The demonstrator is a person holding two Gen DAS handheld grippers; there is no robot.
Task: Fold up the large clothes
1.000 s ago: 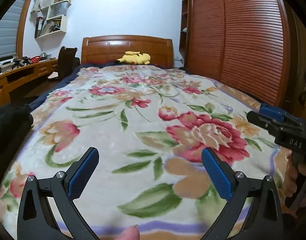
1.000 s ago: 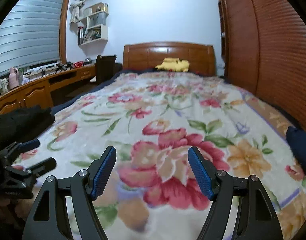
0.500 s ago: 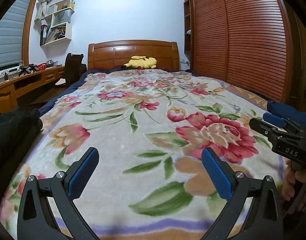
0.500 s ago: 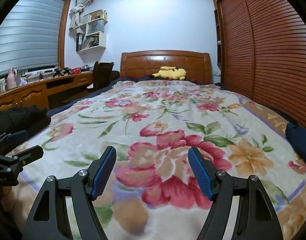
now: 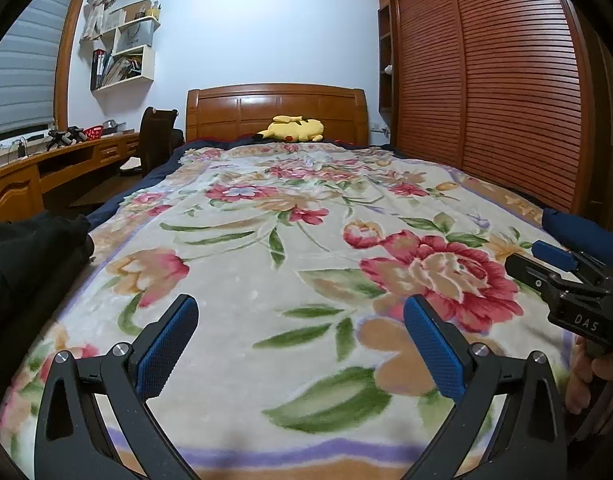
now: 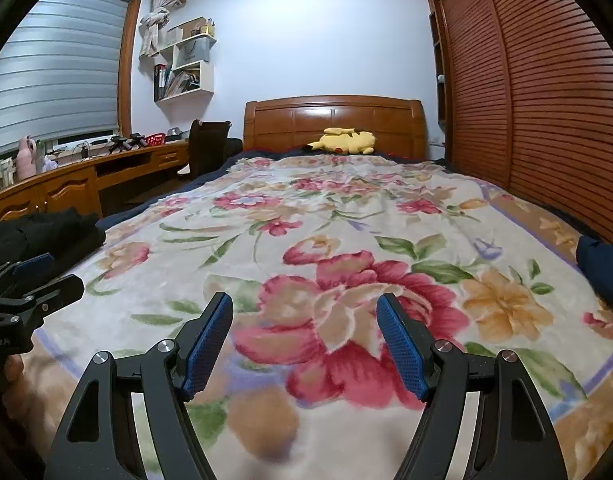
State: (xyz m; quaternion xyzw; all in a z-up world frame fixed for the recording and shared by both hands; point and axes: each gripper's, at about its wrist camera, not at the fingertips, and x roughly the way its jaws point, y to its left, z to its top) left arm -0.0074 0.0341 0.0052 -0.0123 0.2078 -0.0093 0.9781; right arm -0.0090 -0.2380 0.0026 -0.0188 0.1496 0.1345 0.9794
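**Both tongs open over the floral bed, nothing gripped**

Landmark: the bed covered in a cream plush blanket with red and orange flowers [image 5: 290, 280].

- Left tongs [image 5: 300, 344]: blue pads spread wide, empty, above the bed's near end.
- Right tongs [image 6: 304, 344]: same, wide apart, empty, over the big red flower at the near end.
- Task's thing: a black bundled garment [image 5: 30, 256] lies at the bed's left near edge; a dark navy folded cloth [image 5: 586, 228] sits at its right near edge. Neither touches either tool.
- At the bed's head: brown wooden headboard [image 5: 276, 114], with a yellow plush toy [image 5: 292, 130] in front of it.
- Left of the bed: long wooden bench [image 6: 86, 172], dark chair [image 6: 208, 140], white wall shelves [image 6: 186, 64]. Right of the bed: brown louvred wardrobe doors [image 5: 506, 92].
- Nothing lies on the bed's middle.
- Left view only: a hand [image 5: 598, 376] gripping the right tool's handle at the bed's right. Right view only: a window blind [image 6: 54, 64] and a pink bottle [image 6: 26, 158] on the bench.
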